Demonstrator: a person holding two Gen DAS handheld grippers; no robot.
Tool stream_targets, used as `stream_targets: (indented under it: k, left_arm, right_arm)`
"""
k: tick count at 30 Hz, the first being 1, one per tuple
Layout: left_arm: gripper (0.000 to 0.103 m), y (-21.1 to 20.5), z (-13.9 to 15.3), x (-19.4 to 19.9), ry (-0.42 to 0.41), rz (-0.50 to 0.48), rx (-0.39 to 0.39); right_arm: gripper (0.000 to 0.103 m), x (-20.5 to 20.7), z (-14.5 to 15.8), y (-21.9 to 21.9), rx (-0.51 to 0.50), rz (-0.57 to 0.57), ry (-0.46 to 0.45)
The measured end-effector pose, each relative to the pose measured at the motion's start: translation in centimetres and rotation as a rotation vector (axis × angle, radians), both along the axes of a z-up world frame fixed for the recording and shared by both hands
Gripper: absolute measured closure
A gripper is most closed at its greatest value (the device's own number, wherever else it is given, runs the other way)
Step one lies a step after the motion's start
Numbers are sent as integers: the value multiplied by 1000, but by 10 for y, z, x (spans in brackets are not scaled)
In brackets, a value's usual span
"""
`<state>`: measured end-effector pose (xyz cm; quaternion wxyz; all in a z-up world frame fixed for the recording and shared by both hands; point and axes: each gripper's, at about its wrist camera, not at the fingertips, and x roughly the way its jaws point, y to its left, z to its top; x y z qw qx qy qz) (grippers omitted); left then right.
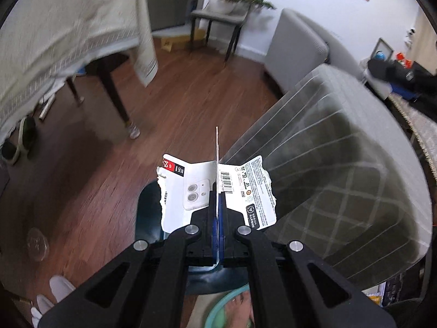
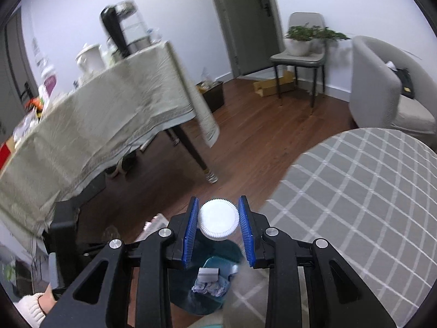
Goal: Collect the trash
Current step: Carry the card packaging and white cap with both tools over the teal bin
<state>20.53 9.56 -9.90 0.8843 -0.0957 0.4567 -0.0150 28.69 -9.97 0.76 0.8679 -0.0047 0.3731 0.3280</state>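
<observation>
Wood floor [image 2: 245,125]: bin [image 2: 207,281] holds scraps; left gripper [image 1: 217,191] clamps torn card [image 1: 191,188], right gripper [image 2: 218,218] bottle [image 2: 218,218].

A torn white packaging card [image 1: 218,188], printed with a barcode and a phone picture, stands on edge, folded open like a book. A clear bottle [image 2: 215,235] with a ribbed white cap points up, above a dark bin [image 2: 207,278] holding crumpled scraps

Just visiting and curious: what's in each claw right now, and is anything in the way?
Left gripper shut on torn phone packaging card. Right gripper shut on white-capped bottle. Dark bin below. Nothing in the way.
</observation>
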Motion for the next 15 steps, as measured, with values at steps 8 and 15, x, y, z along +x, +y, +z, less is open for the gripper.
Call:
stream_targets:
  k: [8, 15]
  left_arm:
    - [101, 21, -58, 4, 204, 14, -27]
    - [97, 45, -87, 5, 316, 42, -74]
  right_arm:
    - [73, -10, -21, 61, -71, 90, 31]
    - [73, -11, -38, 91, -117, 116, 63]
